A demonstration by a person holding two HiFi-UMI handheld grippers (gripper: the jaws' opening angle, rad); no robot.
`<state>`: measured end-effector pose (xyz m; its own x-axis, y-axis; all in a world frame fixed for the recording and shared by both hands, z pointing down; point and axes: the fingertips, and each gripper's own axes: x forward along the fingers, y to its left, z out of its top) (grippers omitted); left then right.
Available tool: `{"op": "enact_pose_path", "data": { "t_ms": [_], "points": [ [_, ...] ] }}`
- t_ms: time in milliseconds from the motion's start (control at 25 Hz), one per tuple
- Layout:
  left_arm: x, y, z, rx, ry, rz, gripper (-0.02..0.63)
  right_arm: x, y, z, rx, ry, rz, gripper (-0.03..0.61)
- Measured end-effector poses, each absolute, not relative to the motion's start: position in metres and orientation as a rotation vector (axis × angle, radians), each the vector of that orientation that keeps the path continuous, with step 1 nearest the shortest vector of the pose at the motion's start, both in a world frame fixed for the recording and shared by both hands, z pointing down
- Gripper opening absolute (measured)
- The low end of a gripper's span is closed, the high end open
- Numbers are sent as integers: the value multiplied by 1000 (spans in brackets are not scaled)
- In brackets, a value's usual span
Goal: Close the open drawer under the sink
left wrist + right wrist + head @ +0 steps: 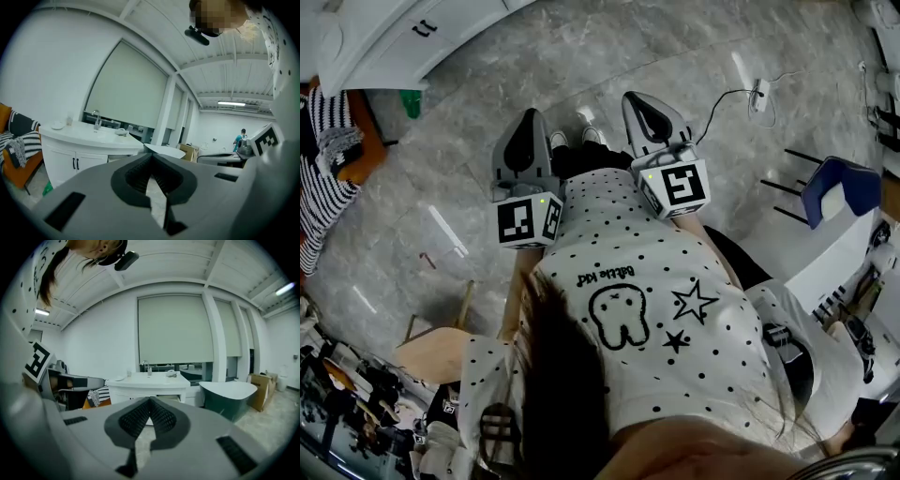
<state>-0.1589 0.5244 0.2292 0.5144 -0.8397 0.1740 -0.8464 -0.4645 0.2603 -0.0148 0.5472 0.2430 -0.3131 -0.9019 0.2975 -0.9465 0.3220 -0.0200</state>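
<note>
Both grippers are held out in front of the person's white dotted shirt, and neither carries anything. The left hand-held gripper (527, 120) has its grey jaws pressed together, and the right hand-held gripper (636, 101) looks closed the same way, tips meeting. Beyond them lies only the grey marbled floor (609, 47).

Further out, the white curved vanity cabinet (145, 382) with its chrome tap (146, 366) stands well apart from both grippers. The open drawer (172, 397) seems to be the grey gap just under the vanity top, right of the black-handled doors, though the jaws partly hide it. A dark green bathtub with a white rim (229, 401) stands just beside the vanity, and an orange chair draped in striped cloth (18, 140) sits on its other side.

Nothing has been touched yet, so the whole approach remains. Closed, narrow tips could skid off a smooth drawer front, and an off-centre push could skew or jam the drawer. A hard shove could slam it. The white cable (727, 98) on the floor could snag a foot.
</note>
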Motion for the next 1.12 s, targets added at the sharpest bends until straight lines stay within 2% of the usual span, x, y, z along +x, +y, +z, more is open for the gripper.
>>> {"op": "enact_pose_path", "data": {
  "t_ms": [640, 1120],
  "points": [
    [-124, 524, 239, 2418, -1395, -49, 8, 18, 542, 253, 1606, -2436, 328, 12],
    [-119, 463, 248, 2410, -1368, -26, 8, 32, 493, 263, 1661, -2375, 345, 12]
  ]
}}
